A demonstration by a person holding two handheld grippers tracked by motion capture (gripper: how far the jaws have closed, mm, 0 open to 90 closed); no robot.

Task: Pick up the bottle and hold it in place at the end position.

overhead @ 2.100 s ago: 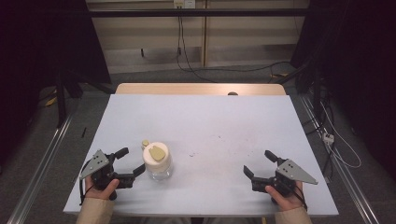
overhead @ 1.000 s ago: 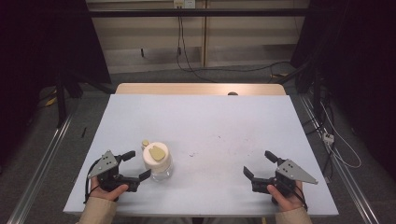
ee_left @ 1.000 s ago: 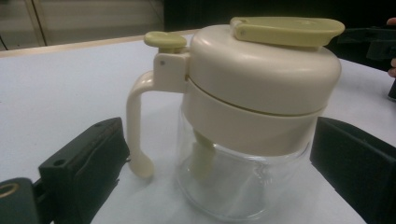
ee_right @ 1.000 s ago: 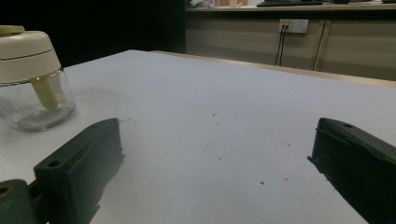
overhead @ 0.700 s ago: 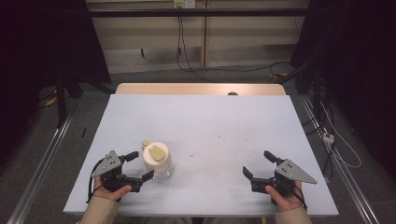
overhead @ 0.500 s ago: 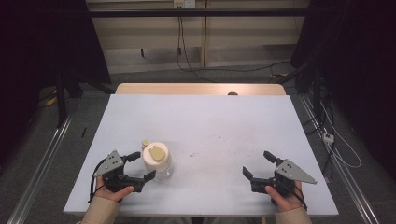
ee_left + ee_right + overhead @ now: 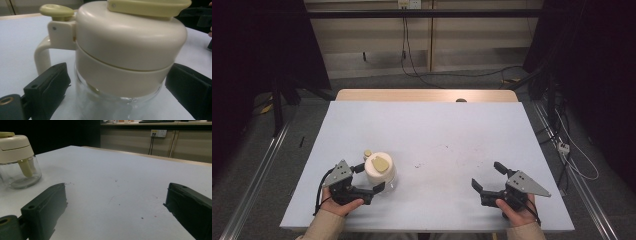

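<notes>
A clear glass jar (image 7: 380,173) with a cream lid, a cream handle and a yellowish thumb tab stands upright at the table's front left. My left gripper (image 7: 370,178) is open, with one jaw on each side of the jar. In the left gripper view the jar (image 7: 125,62) sits between the two black jaws of the left gripper (image 7: 117,82); a narrow gap shows beside the left jaw. My right gripper (image 7: 486,175) is open at the front right, low over bare table. In the right gripper view the right gripper (image 7: 117,190) holds nothing, and the jar (image 7: 18,160) is far off to the left.
The pale table (image 7: 432,130) has a wooden strip (image 7: 422,95) along its far edge, with a small dark object (image 7: 460,100) on it. Faint dark specks (image 7: 447,150) mark the middle. Cables lie on the floor beyond the table.
My left gripper has moved right, towards the jar, until its open jaws stand on either side of it. The jar and the right gripper have stayed in place.
</notes>
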